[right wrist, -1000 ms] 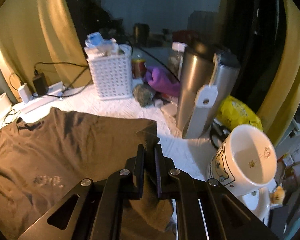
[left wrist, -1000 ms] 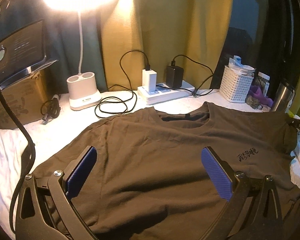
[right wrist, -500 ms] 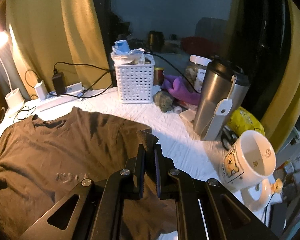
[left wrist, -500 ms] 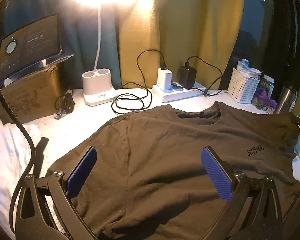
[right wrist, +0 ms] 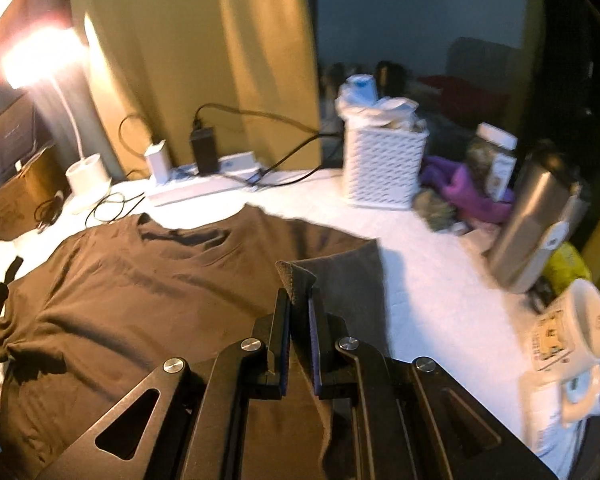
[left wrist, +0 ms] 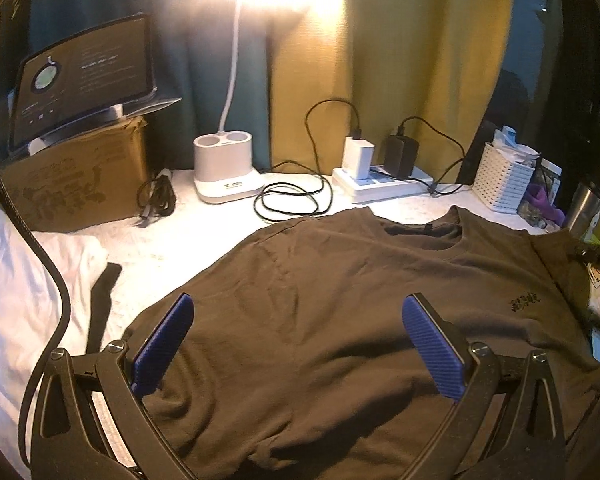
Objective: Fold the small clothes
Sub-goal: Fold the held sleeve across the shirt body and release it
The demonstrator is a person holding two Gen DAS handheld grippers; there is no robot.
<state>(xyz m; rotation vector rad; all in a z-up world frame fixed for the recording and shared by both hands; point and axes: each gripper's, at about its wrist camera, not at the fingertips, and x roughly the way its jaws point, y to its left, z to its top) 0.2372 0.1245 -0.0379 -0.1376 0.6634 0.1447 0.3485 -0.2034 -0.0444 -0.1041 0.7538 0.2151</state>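
While the brown T-shirt (left wrist: 340, 320) lies flat on the table (right wrist: 420, 280) below the power strip (left wrist: 384, 188), right tongs (right wrist: 299, 312) pinch its sleeve edge — ready to fold inward — and left tongs (left wrist: 296, 344) hover spread.

Home desk corner, lit at night.
Desk lamp (left wrist: 224, 168), power strip (left wrist: 384, 188) with chargers, curtains (left wrist: 420, 60), mug (right wrist: 580, 332), storage basket (right wrist: 384, 168).

Brown T-shirt (left wrist: 340, 320) spread flat, sleeve lifted

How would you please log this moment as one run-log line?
stage: fold start | right gripper: shut on T-shirt sleeve | left gripper: open above shirt | shirt: flat on table
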